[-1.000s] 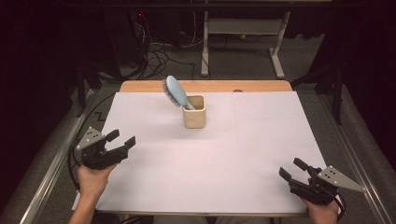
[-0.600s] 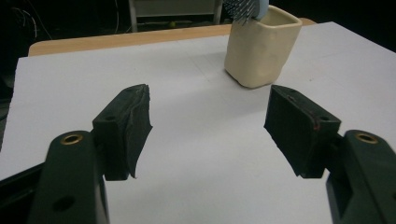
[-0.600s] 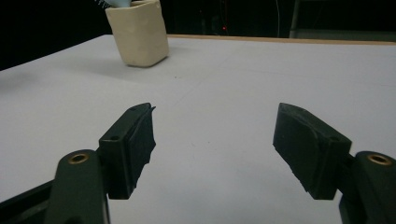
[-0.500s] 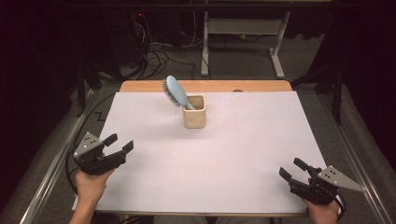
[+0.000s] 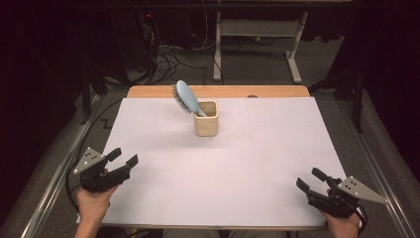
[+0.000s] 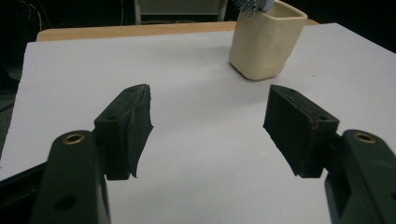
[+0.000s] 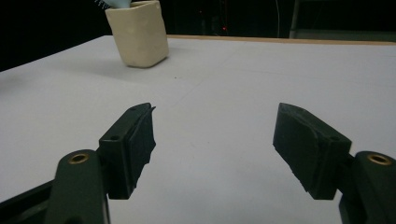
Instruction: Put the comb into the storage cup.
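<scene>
Hairbrush point(image 5: 186, 97) stands tilted in the cream cup point(image 5: 206, 118) at the table's point(image 5: 247, 163) far middle, well apart from left gripper point(image 5: 124, 157) and right gripper point(image 5: 310, 179), both jaws spread, empty.

left gripper point(image 5: 122, 159): black, grey 3-cornered plate | right gripper point(image 5: 310, 179): black, brass-ringed screw holes

I'm looking down from above my table edge; both gripper cameras are skimming low across the sheet, sharing the cream cup point(image 5: 206, 118) far ahead.
</scene>
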